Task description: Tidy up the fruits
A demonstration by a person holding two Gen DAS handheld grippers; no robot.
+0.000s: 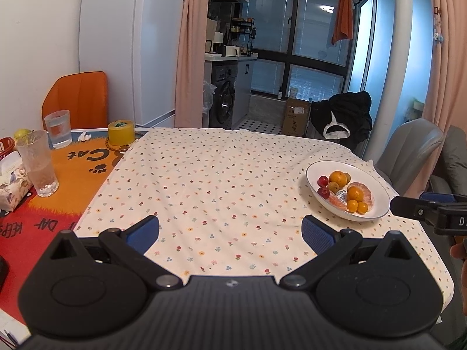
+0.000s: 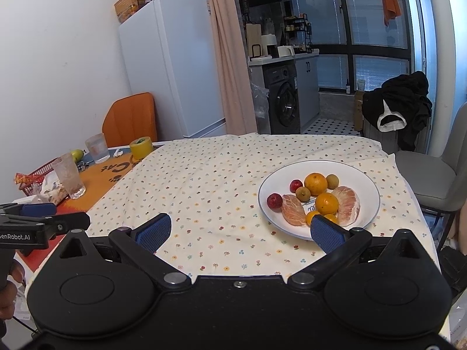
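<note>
White fridge [image 1: 128, 49], washing machine [image 2: 284, 102], dark windows [image 1: 306, 23].

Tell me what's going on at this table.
A person holds a claw in each hand over a table with a floral tablecloth. Both the left claw and the right claw are open and hold nothing. All the fruit, meaning oranges, peeled pomelo segments, red fruits and small brownish ones, sits in the white plate on the right side. No fruit lies loose on the cloth.
</note>
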